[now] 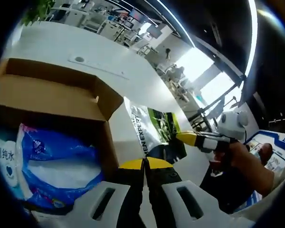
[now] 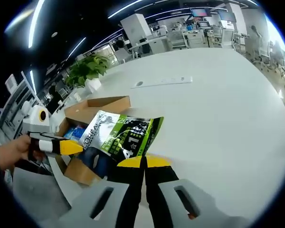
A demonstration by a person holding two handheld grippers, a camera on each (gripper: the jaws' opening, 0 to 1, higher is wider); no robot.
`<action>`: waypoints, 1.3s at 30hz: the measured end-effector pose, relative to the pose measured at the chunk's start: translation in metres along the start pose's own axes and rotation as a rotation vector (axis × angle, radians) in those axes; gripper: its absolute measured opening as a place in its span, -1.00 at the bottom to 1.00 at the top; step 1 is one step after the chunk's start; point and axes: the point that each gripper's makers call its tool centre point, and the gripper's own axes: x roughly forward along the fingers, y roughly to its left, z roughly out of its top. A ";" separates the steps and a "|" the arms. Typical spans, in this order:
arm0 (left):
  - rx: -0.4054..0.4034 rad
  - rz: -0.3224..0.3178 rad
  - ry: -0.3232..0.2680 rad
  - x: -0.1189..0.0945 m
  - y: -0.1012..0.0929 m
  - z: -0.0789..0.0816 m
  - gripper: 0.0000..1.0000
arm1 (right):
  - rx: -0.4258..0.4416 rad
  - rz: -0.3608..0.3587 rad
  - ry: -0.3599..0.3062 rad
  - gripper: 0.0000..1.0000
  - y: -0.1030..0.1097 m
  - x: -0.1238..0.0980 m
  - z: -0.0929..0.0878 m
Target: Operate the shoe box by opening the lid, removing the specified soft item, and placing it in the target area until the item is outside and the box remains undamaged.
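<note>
A brown cardboard shoe box (image 1: 52, 95) stands open on the white table, with blue tissue packs (image 1: 57, 161) inside. A soft white, green and black pouch (image 1: 154, 130) hangs in the air just beside the box. My left gripper (image 1: 145, 164) is shut, its yellow tips at the pouch's lower edge. The right gripper (image 1: 187, 137) comes in from the right and pinches the pouch's far side. In the right gripper view the pouch (image 2: 123, 133) sits just above my shut right gripper (image 2: 145, 162), and the left gripper (image 2: 71, 148) meets its left corner by the box (image 2: 92, 107).
The white table (image 2: 218, 109) stretches wide beyond the box, with a flat cable plate (image 2: 161, 81) set into it. A potted plant (image 2: 88, 69) stands at its far edge. A person's hand (image 1: 247, 161) holds the right gripper. Office desks fill the background.
</note>
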 end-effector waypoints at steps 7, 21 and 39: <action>-0.005 0.026 -0.004 0.008 0.006 0.000 -1.00 | 0.024 0.010 0.004 -1.00 -0.007 0.010 -0.003; -0.076 0.070 -0.021 0.017 0.015 0.003 -1.00 | 0.045 -0.013 0.014 -1.00 -0.021 0.030 -0.014; -0.118 0.077 -0.023 0.020 0.017 0.002 -1.00 | 0.079 -0.082 0.021 -1.00 -0.034 0.061 -0.037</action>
